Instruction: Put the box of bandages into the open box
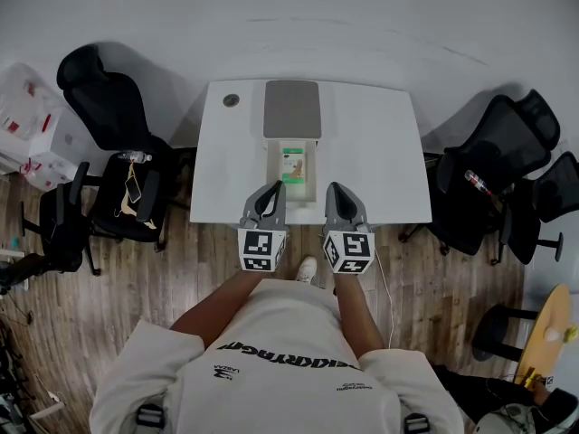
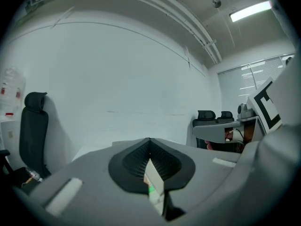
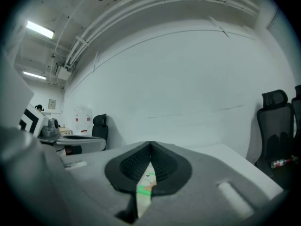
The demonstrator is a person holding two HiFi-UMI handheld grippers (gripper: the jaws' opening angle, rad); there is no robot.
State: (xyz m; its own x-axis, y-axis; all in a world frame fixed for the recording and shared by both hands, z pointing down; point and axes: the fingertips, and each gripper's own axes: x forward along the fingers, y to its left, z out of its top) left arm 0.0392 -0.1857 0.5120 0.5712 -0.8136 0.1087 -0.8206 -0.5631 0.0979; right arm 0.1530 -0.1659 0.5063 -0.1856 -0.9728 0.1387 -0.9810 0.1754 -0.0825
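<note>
On the white table [image 1: 380, 143], the bandage box [image 1: 295, 165], white with a green band, lies inside the shallow white open box [image 1: 279, 174]. That box's grey lid [image 1: 291, 108] stands open behind it. Both grippers hover at the table's near edge, either side of the open box. My left gripper [image 1: 265, 208] is shut with nothing in it. So is my right gripper [image 1: 342, 208], its tips meeting. A sliver of the bandage box [image 2: 154, 185] shows below the closed left gripper [image 2: 149, 140] in the left gripper view. The bandage box [image 3: 146, 182] also shows below the right gripper [image 3: 150, 145].
A small round disc [image 1: 232, 100] lies at the table's far left corner. Black office chairs stand left [image 1: 118, 152] and right [image 1: 498, 170] of the table. Clear plastic bins [image 1: 32, 125] sit at the far left. The person stands at the near edge on a wooden floor.
</note>
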